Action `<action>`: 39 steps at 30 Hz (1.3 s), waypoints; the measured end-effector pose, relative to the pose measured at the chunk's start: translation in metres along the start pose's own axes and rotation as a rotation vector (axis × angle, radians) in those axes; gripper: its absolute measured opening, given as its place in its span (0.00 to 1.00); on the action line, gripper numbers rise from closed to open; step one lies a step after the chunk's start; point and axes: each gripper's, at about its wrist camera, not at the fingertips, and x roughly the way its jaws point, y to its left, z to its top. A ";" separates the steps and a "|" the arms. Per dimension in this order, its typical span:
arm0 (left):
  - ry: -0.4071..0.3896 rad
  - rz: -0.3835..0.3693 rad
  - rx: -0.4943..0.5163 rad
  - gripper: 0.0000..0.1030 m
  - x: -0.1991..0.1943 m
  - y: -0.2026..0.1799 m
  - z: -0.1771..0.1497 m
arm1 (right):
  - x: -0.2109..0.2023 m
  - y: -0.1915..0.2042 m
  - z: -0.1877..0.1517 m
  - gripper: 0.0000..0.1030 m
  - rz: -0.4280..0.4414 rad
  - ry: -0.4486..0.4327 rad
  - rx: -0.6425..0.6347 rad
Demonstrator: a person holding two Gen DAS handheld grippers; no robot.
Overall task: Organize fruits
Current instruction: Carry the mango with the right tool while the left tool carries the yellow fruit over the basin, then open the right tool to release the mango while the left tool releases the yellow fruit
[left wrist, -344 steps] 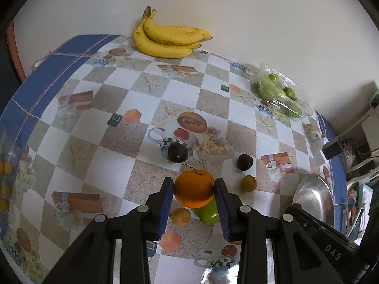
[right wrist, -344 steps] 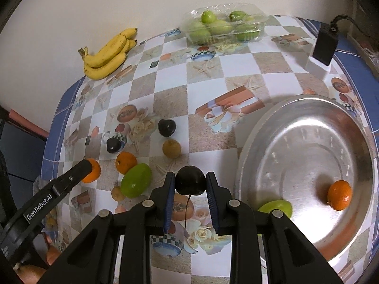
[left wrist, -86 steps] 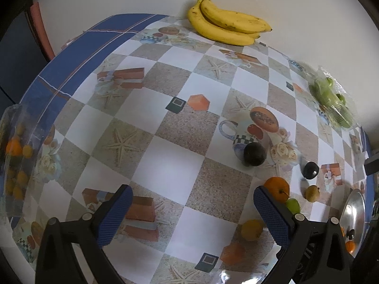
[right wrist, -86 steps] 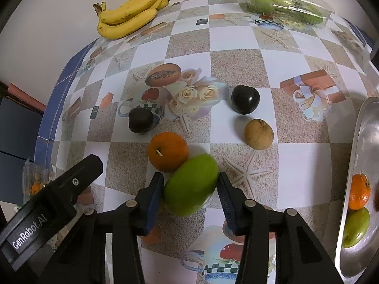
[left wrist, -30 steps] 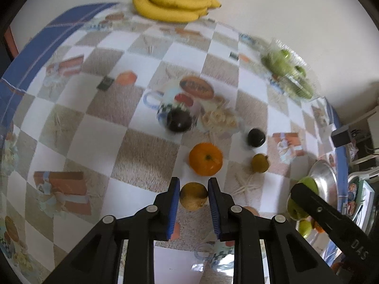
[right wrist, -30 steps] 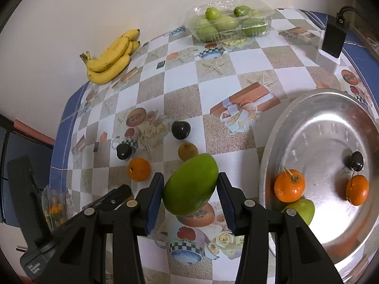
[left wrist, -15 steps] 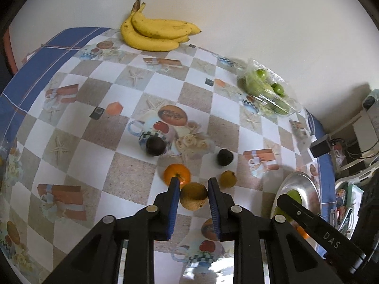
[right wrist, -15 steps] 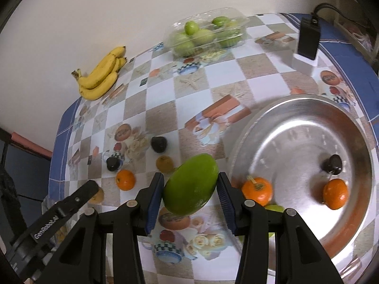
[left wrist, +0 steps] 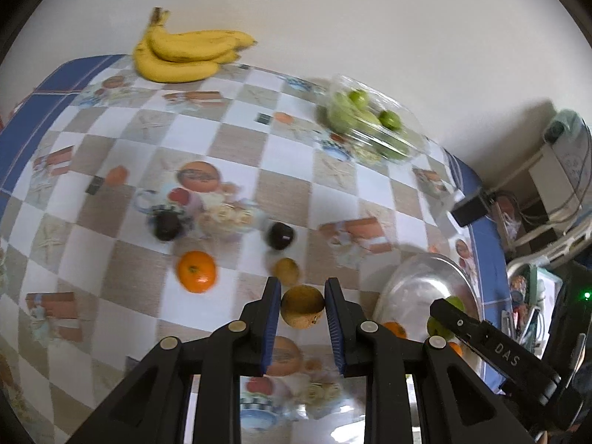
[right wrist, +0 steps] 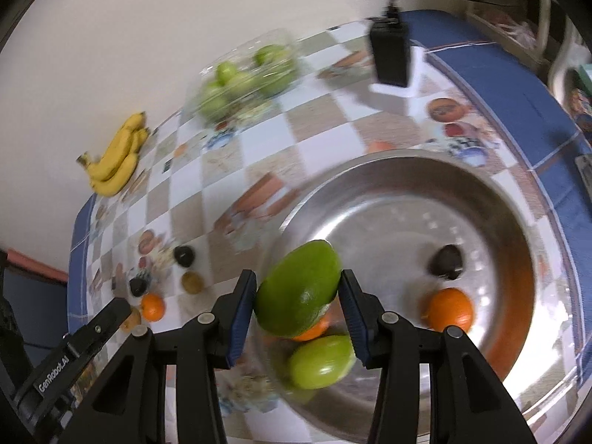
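Observation:
My left gripper (left wrist: 302,309) is shut on a small brown-yellow fruit (left wrist: 302,306), held above the checkered tablecloth. On the cloth beyond it lie an orange (left wrist: 196,271), a second brown fruit (left wrist: 286,271) and two dark fruits (left wrist: 281,235) (left wrist: 167,226). My right gripper (right wrist: 298,296) is shut on a large green mango (right wrist: 298,293), hanging over the near left rim of the steel tray (right wrist: 499,203). Inside the tray are a green mango (right wrist: 321,360), two oranges, one (right wrist: 450,309) in full view and one (right wrist: 314,329) partly hidden under the held mango, and a dark fruit (right wrist: 446,261).
A banana bunch (left wrist: 187,54) lies against the far wall. A clear box of green fruits (left wrist: 370,120) stands at the back. A black power adapter (right wrist: 391,55) with a cable sits beyond the tray. The blue table edge (right wrist: 547,118) runs along the right.
Both grippers have carried their fruits to the right, toward the tray. The mango now hangs over the tray's rim instead of over the cloth. Both grips are unchanged.

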 end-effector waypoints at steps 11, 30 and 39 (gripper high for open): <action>0.016 -0.042 0.162 0.25 0.021 -0.069 -0.015 | -0.015 -0.056 0.014 0.46 -0.027 -0.037 0.106; 0.041 -0.050 0.303 0.26 0.071 -0.126 -0.033 | 0.002 -0.074 0.026 0.46 0.002 -0.056 0.105; 0.059 -0.026 0.309 0.26 0.086 -0.128 -0.037 | 0.019 -0.072 0.023 0.47 -0.022 -0.011 0.089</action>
